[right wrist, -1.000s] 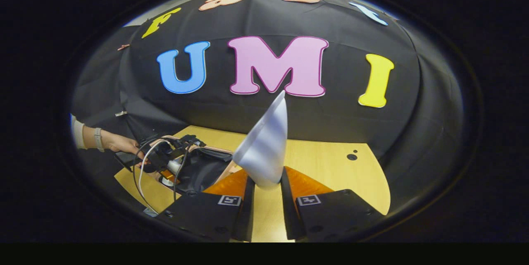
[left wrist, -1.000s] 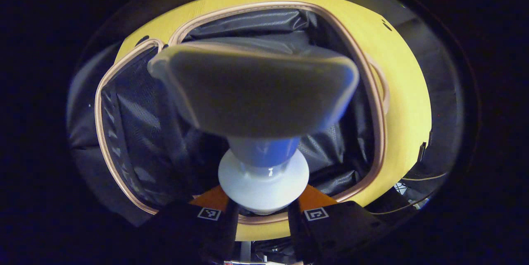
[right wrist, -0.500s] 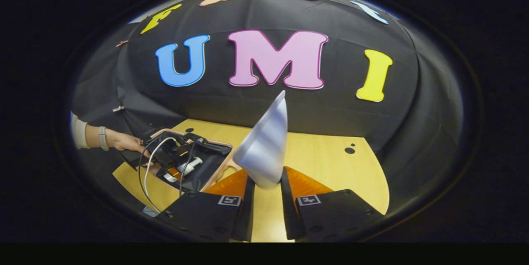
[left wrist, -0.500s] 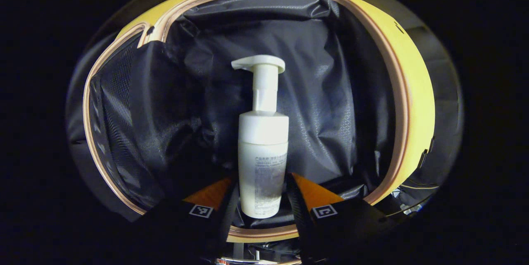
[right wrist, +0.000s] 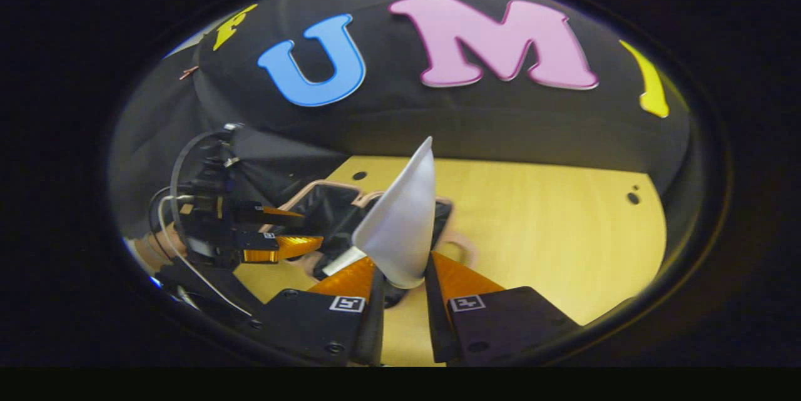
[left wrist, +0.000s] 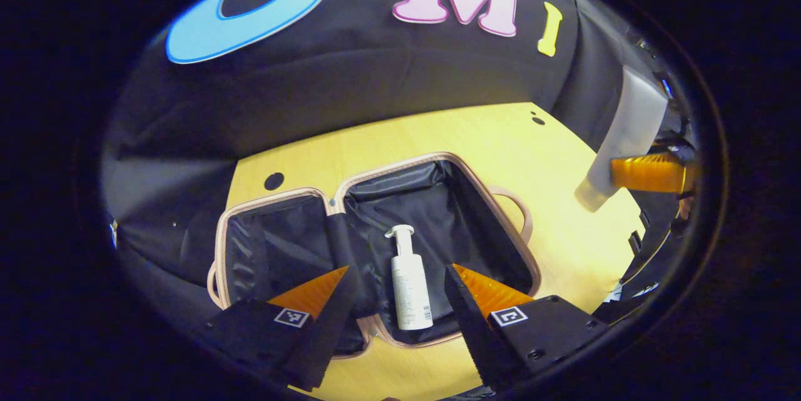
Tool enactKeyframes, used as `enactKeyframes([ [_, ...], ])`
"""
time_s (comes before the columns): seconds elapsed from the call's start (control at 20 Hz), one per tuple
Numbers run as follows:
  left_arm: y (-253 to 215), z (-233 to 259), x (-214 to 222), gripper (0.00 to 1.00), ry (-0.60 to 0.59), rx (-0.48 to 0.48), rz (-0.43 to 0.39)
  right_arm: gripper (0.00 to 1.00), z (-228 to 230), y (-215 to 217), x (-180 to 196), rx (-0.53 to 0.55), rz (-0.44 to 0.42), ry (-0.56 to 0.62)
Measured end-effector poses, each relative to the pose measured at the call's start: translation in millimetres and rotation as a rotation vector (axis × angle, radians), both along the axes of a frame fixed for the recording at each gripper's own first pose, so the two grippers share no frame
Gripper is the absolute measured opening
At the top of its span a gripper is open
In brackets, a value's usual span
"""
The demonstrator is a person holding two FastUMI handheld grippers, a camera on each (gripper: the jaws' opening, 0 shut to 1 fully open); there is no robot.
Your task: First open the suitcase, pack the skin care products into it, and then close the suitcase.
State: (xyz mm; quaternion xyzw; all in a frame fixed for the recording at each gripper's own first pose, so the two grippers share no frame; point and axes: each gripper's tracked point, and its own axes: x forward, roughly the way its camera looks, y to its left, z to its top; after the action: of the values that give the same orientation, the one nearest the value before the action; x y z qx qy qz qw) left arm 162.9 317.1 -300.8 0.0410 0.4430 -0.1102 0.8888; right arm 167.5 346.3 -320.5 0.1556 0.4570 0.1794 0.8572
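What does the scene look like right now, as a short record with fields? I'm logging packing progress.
suitcase: open flat on the wooden table
pump bottle: lying inside the suitcase's right half
left gripper: open, above the suitcase, holding nothing
right gripper: shut on the white tube
packing: one product in, tube not yet in

The suitcase [left wrist: 375,226] lay open on the table [left wrist: 551,151]; the pump bottle [left wrist: 410,282] lay inside its right half, near the front rim.
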Motion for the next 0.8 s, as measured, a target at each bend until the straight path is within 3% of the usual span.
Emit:
enactKeyframes([
  [0.15,58,14,-13,0.92,-0.071,-0.059,0.181,0.34,-52,52,-4,0.088,0.048,0.216],
  [0.3,115,19,-35,0.93,-0.073,-0.110,0.322,0.35,-128,65,-16,-0.017,0.100,0.414],
  [0.45,168,19,-52,0.94,-0.111,-0.163,0.444,0.34,-175,76,-40,-0.082,0.090,0.614],
  [0.5,182,21,-57,0.95,-0.127,-0.187,0.482,0.27,-178,82,-38,-0.060,0.054,0.652],
  [0.6,208,13,-69,0.95,-0.111,-0.217,0.548,0.27,-188,82,-37,-0.086,0.015,0.704],
  [0.65,221,12,-76,0.95,-0.101,-0.214,0.573,0.34,-193,76,-39,-0.119,0.007,0.722],
  [0.8,245,6,-84,0.95,-0.079,-0.178,0.594,0.36,-193,74,-41,-0.121,-0.052,0.753],
])
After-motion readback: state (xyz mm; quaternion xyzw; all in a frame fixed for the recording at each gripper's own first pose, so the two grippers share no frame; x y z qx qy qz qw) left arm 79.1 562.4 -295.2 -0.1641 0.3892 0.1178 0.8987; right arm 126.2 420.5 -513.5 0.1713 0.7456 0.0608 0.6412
